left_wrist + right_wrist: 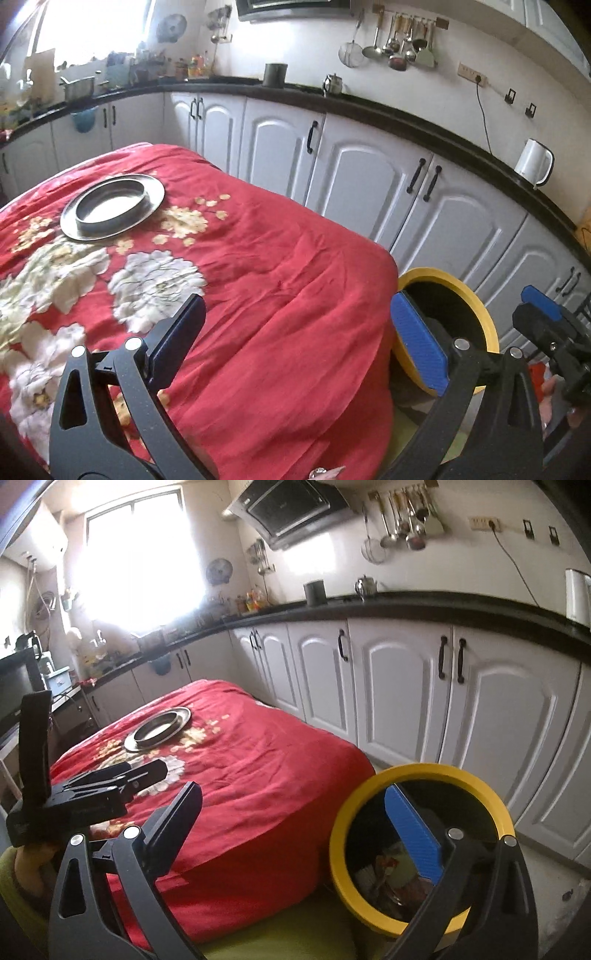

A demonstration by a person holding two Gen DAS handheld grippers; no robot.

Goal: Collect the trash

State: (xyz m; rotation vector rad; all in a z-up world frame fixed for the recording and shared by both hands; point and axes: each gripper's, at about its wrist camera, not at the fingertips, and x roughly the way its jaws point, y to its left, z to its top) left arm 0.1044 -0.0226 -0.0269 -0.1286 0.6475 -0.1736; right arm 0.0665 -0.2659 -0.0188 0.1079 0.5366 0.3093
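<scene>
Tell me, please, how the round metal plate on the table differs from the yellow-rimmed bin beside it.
The round metal plate is shallow, silver and empty; the yellow-rimmed bin is deep, dark inside and holds crumpled trash. The plate lies on the red floral tablecloth; the bin stands lower, beside the table's corner. Both have round, upward-facing openings.

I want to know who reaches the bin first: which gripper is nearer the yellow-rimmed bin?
Right. The right gripper hangs open beside the yellow-rimmed bin, one finger over its mouth; the left gripper is open over the red tablecloth, farther off.
</scene>
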